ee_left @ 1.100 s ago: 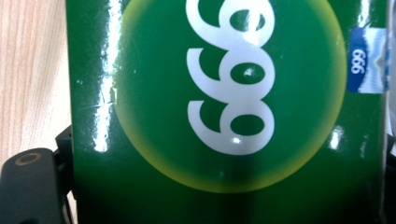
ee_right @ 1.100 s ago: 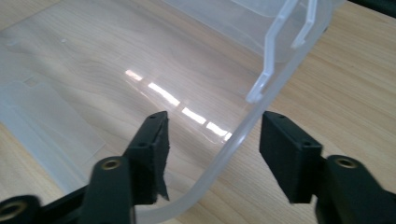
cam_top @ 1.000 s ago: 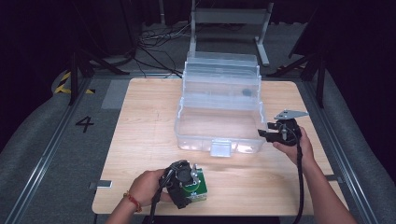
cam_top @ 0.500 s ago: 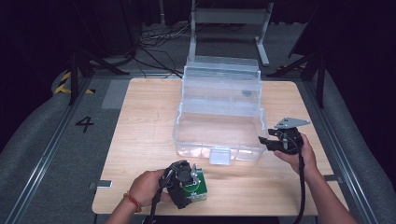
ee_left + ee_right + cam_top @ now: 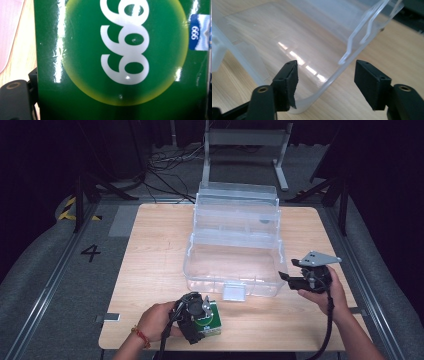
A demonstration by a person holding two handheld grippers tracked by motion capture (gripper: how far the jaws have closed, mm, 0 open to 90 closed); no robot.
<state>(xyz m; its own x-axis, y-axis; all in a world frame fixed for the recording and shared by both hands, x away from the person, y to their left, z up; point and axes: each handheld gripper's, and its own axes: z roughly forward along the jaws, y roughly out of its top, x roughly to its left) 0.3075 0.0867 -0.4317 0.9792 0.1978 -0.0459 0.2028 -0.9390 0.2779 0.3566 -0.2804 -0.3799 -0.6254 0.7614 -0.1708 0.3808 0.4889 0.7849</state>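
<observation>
Left tool [image 5: 200, 317] grips flat green cardboard box with white "999" [image 5: 212, 317], bottom middle of frame, on counter [image 5: 150, 265]. Right tool [image 5: 286, 277] just opened wide, empty, beside clear plastic bin's [image 5: 235, 245] right corner. Next, likely: lift box up, over rim, into bin.

One wooden table [image 5: 150, 270] carries the things

One clear plastic organiser box [image 5: 235, 255] stands open on it, with one lid [image 5: 239, 195] raised at the back and one white latch [image 5: 234, 291] at its front wall

One green carton [image 5: 212, 316] marked 999 lies near the front edge; its face bears one large white 999 [image 5: 123, 42] and one small blue 999 label [image 5: 198, 32]

Two tongs are at the table, the left tongs [image 5: 192, 312] and the right tongs [image 5: 289, 279], each with two black jaws

Two hands hold them, one hand [image 5: 155, 320] at the left and one hand [image 5: 330, 292] at the right

One red wristband [image 5: 140, 337] is on the left wrist

One black numeral 4 [image 5: 91, 252] is marked on the grey floor beside the table
</observation>
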